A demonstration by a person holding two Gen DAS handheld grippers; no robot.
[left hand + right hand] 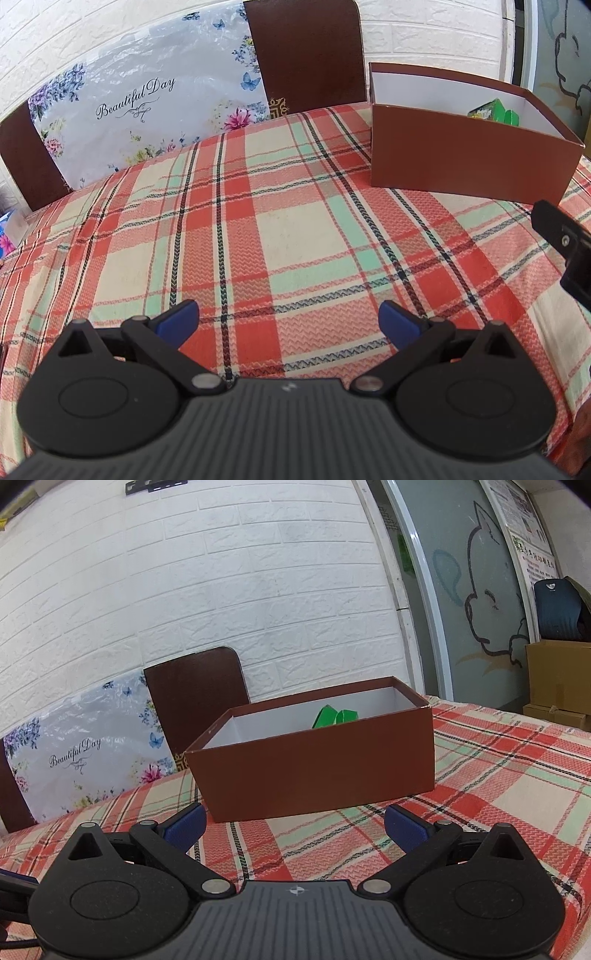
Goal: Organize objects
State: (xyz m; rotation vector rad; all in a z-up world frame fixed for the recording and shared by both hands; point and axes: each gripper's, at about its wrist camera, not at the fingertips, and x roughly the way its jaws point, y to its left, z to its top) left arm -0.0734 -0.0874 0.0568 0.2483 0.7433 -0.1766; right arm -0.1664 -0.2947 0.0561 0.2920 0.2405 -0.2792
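Both of the person's tools hang low over the table (258,221), which is covered in a red, cream and green plaid cloth. The left hand-held gripper (289,319) has its blue fingers spread wide with nothing between them, and the right hand-held gripper (294,825) is spread and empty too, aimed at the brown cardboard box (317,771) just ahead. Green packets (334,717) lean against the box's white inner wall, so the box seems to serve as the collecting place. No loose item shows on the cloth. Two brown chair backs (310,55) stand behind, with a flowered "Beautiful Day" bag (147,99) between them.
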